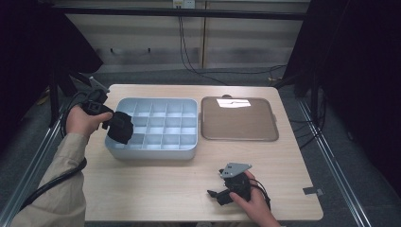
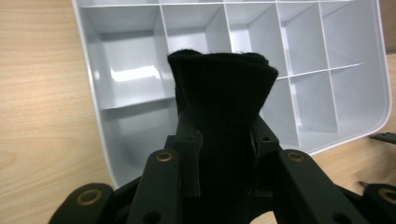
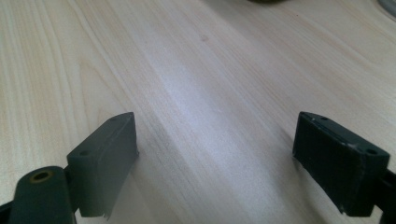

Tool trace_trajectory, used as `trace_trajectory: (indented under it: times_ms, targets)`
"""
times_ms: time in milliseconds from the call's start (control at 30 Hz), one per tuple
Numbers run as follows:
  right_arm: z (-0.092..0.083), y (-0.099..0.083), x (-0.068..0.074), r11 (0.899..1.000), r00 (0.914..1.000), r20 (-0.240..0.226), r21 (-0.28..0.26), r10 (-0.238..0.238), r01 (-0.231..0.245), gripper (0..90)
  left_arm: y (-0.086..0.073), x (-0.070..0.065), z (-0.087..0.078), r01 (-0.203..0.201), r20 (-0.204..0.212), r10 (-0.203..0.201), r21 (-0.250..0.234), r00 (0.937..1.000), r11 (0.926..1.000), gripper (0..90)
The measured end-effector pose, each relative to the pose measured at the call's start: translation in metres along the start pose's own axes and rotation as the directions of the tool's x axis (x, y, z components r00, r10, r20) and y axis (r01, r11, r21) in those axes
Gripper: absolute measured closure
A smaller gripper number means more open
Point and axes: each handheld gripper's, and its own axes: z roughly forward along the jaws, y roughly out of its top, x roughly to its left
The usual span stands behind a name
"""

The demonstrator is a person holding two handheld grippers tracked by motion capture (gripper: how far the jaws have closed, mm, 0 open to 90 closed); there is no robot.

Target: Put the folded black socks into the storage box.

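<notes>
A black knitted sock, folded into a bundle, is pinched between the jaws of my left gripper, which is shut on it. In the high view the black sock hangs over the left end of a pale blue-grey divided organiser box, with the left gripper held by a hand at the table's left side. The compartments under the sock in the divided box hold nothing. My right gripper stands open low over bare wood, nothing between its pads; in the high view the right gripper rests near the front edge.
A flat brown tray lies to the right of the box, with a bright reflection on its far part. The table is light wood. Cables trail off the left side and behind the table. A small grey tab sits at the front right corner.
</notes>
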Motion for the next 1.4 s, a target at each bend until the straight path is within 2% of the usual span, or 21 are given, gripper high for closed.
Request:
trace_trajectory:
  times_ms: [767,933,1100,1133,1367,1400]
  targets:
    - [0.0,0.0,0.0,1.0,1.0,0.0,-0.003,0.001,-0.001,13.4,-0.007,0.019,0.007,0.01,-0.045,-0.01,0.007,0.999,0.9999,71.0]
    - [0.0,0.0,0.0,1.0,1.0,0.0,-0.003,0.0,0.0,13.4,-0.009,0.021,0.009,0.013,-0.057,-0.013,0.003,0.9983,0.9999,71.0]
    - [0.0,0.0,0.0,1.0,1.0,0.001,-0.003,0.0,0.0,13.4,-0.01,0.023,0.014,0.01,-0.061,-0.009,0.022,0.9981,0.9997,71.0]
    - [0.0,0.0,0.0,1.0,1.0,0.001,-0.004,-0.001,0.001,13.4,-0.01,0.022,0.016,0.023,-0.06,-0.023,0.012,0.998,0.9997,70.9]
    - [0.0,0.0,0.0,1.0,1.0,0.002,-0.004,0.001,-0.001,13.4,-0.011,0.025,0.019,0.012,-0.076,-0.011,0.009,0.9971,0.9999,71.0]
    - [0.0,0.0,0.0,1.0,1.0,0.001,-0.004,0.0,0.0,13.4,-0.011,0.024,0.019,0.023,-0.074,-0.022,0.015,0.997,0.9996,70.9]
